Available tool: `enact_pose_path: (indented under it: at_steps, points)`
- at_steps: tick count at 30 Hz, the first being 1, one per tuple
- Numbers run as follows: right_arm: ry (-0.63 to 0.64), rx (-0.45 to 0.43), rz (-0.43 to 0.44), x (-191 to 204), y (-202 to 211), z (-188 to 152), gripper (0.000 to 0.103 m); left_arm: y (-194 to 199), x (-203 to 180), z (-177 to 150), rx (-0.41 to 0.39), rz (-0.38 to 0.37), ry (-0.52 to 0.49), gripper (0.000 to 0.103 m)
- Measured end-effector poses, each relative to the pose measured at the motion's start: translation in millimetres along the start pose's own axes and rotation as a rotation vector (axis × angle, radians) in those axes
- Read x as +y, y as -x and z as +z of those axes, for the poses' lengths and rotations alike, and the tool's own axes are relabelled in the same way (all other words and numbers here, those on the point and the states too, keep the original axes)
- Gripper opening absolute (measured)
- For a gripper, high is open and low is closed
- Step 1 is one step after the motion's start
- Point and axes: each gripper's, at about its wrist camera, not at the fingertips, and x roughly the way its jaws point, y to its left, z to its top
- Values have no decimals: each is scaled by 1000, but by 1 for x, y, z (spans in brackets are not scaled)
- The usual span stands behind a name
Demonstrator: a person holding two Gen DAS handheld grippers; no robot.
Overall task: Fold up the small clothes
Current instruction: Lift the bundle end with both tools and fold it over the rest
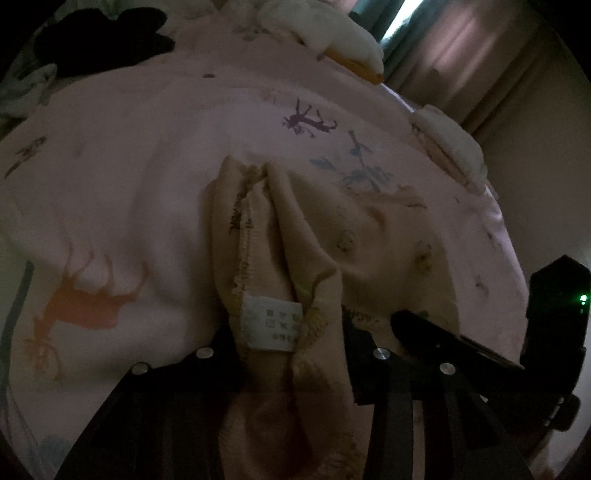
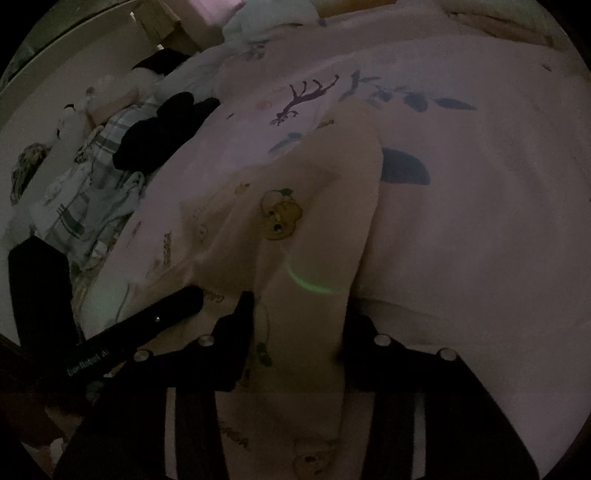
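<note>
A small peach garment [image 1: 295, 236] with little bear prints lies bunched on a pink bedsheet [image 1: 129, 184]. Its white care label [image 1: 271, 325] faces the left wrist camera. My left gripper [image 1: 291, 350] is shut on a fold of the garment by the label. In the right wrist view the same garment [image 2: 295, 221] shows a bear print and runs up between the fingers. My right gripper [image 2: 295, 343] is shut on its edge. Both grippers sit close together; the right gripper's finger [image 1: 443, 339] shows in the left view, and the left one's finger [image 2: 147, 325] shows in the right view.
The sheet [image 2: 461, 221] has deer and leaf prints. A black garment [image 1: 103, 37] [image 2: 166, 129] lies at the far left. White folded clothes [image 1: 332, 33] and another pale pile [image 1: 450, 144] lie at the far edge. A plaid cloth [image 2: 85, 192] lies left. The light is dim.
</note>
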Motion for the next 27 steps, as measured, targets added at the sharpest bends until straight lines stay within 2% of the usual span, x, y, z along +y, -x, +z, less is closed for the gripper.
enact_pose_path:
  at_steps: [4, 27]
  points:
    - [-1, -8, 4, -2, -1, 0, 42, -2, 6, 3, 9, -16, 5, 43]
    - [5, -30, -19, 4, -1, -4, 41, 1, 6, 1, -19, 10, -3, 42]
